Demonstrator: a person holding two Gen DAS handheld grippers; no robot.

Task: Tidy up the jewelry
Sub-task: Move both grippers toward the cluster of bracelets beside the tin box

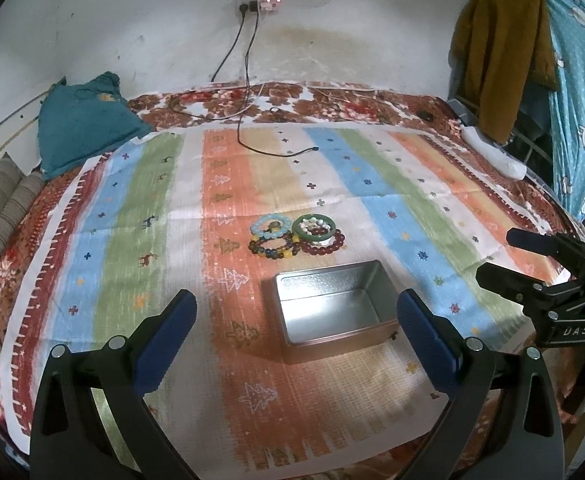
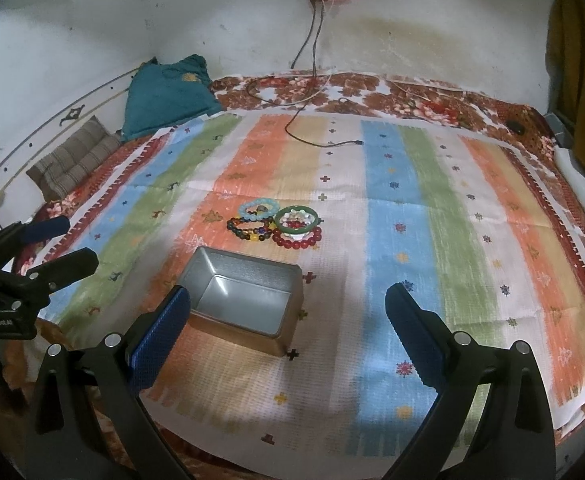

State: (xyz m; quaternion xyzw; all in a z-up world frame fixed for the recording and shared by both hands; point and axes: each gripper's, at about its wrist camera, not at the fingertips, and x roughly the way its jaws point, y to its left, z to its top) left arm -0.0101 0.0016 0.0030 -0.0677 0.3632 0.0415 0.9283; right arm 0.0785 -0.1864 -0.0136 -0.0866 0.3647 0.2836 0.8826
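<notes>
I see the left gripper (image 1: 296, 312) and right gripper (image 2: 288, 306) both spread wide, holding nothing. The empty metal tin (image 1: 332, 312) sits near the clustered bead bracelets (image 1: 296, 236) on the striped cloth (image 1: 132, 220).

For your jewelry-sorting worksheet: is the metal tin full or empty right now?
Empty. The metal tin shows only its bare shiny floor in both views; the bracelets lie outside, on the striped cloth behind it.

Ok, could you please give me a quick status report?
Left gripper and right gripper open, empty. Bracelets piled beyond empty tin. Nothing in the way.
</notes>
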